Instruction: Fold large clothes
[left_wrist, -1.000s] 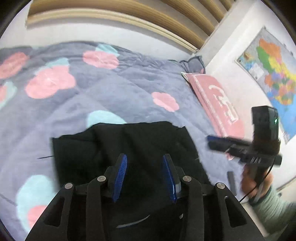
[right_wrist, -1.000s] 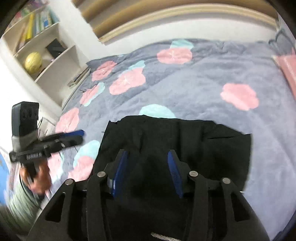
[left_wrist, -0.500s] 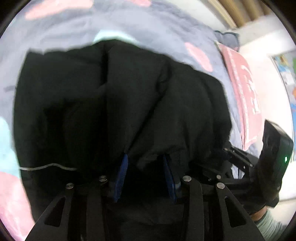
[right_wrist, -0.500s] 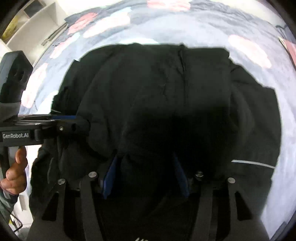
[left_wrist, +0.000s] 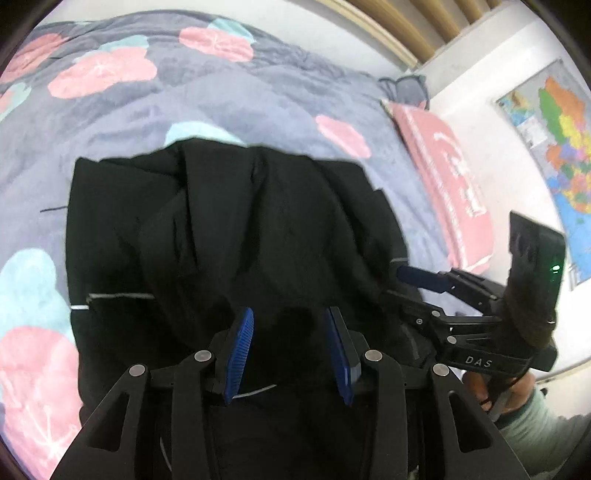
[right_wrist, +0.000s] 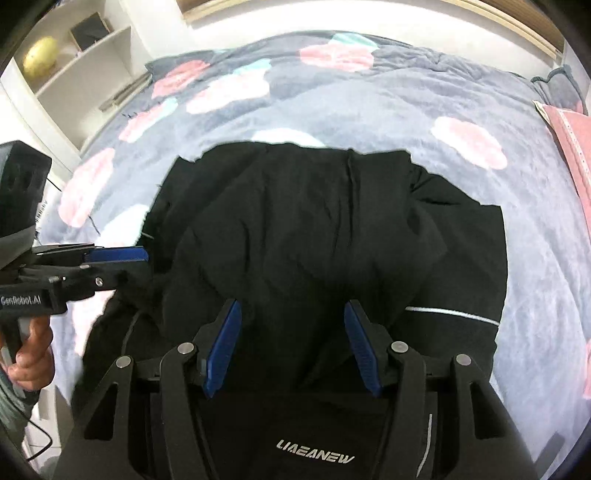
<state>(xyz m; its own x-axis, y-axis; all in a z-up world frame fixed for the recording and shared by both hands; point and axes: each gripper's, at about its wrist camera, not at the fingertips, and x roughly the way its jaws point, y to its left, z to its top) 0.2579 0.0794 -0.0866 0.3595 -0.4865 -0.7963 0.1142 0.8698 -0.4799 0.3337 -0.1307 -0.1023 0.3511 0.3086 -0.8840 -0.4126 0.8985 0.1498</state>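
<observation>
**Black garment folded on bed, both hand-held grippers over its near edge**

Black fabric garment (right_wrist: 332, 236) with thin silver piping lies on the grey-blue quilted bed cover (left_wrist: 229, 99) printed with pink and pale blue flower shapes. It's doubled over, top layer bunched with several creases running away from me. White "LIAEANEW" lettering shows on the near portion in the right wrist view.

My left hand-held gripper (left_wrist: 290, 345): blue ribbed pads set partly apart, black fabric bulging up between them. Can't tell whether the pads actually press on the cloth, it's all black there.

My right hand-held gripper (right_wrist: 291, 347): jaws opening, pads clearly spread, garment fold sits in the gap, but the pads don't look pressed on it. In the left wrist view its fingertips sit at the garment's right edge.

Both point steeply down at the near edge of the garment, side by side.

Surroundings: pink rectangular pillow (left_wrist: 447, 181) with white print at the bed's right side, colourful wall map (left_wrist: 554, 155) beyond it, white shelf unit (right_wrist: 74, 62) with a yellow ball (right_wrist: 40, 55) to the left.
</observation>
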